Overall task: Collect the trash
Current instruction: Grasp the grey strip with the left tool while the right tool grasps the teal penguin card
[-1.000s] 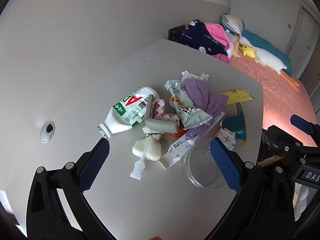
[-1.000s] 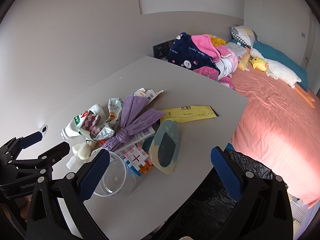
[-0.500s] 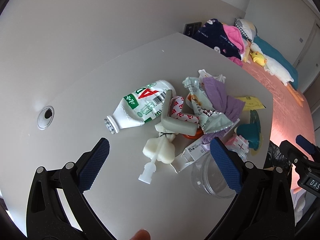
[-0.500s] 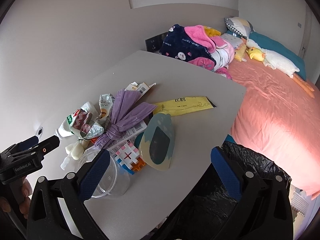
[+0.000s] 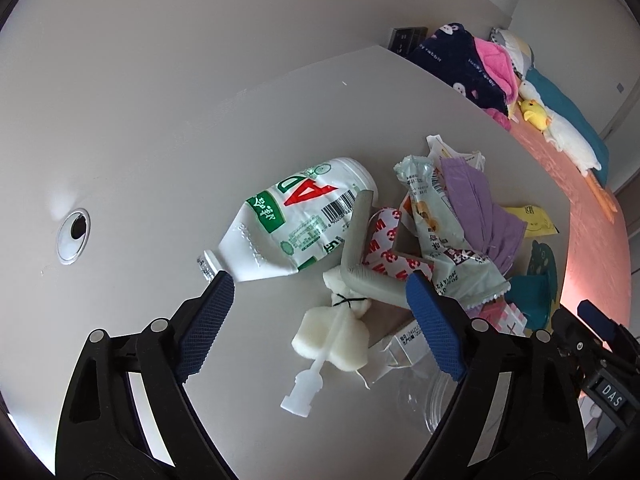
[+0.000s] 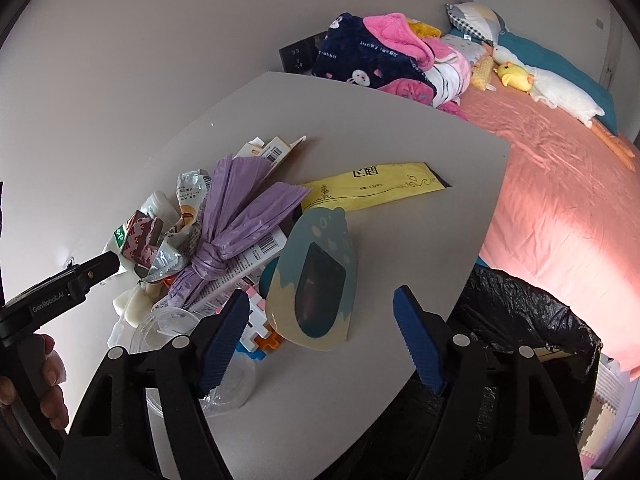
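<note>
A pile of trash lies on the grey table (image 5: 240,128). It holds a crushed white bottle (image 5: 296,220), a grey angle piece (image 5: 360,256), a white sponge applicator (image 5: 332,336), snack wrappers (image 5: 444,240), a knotted purple bag (image 6: 240,224), a yellow sachet (image 6: 376,190), a teal card pack (image 6: 316,280), a clear cup (image 6: 188,356). My left gripper (image 5: 316,312) is open, low over the bottle's neck and the applicator. My right gripper (image 6: 316,336) is open, just before the card pack. A black-lined bin (image 6: 520,344) stands beside the table's right edge.
A cable hole (image 5: 74,236) sits in the table at the left. A wall runs behind the table. A bed with a pink sheet (image 6: 560,184), blankets and plush toys lies beyond the table's far edge. The left gripper's body shows in the right wrist view (image 6: 60,292).
My left gripper has moved forward and down toward the bottle and applicator. My right gripper has moved closer to the card pack. Both stay open; nothing was picked up.
</note>
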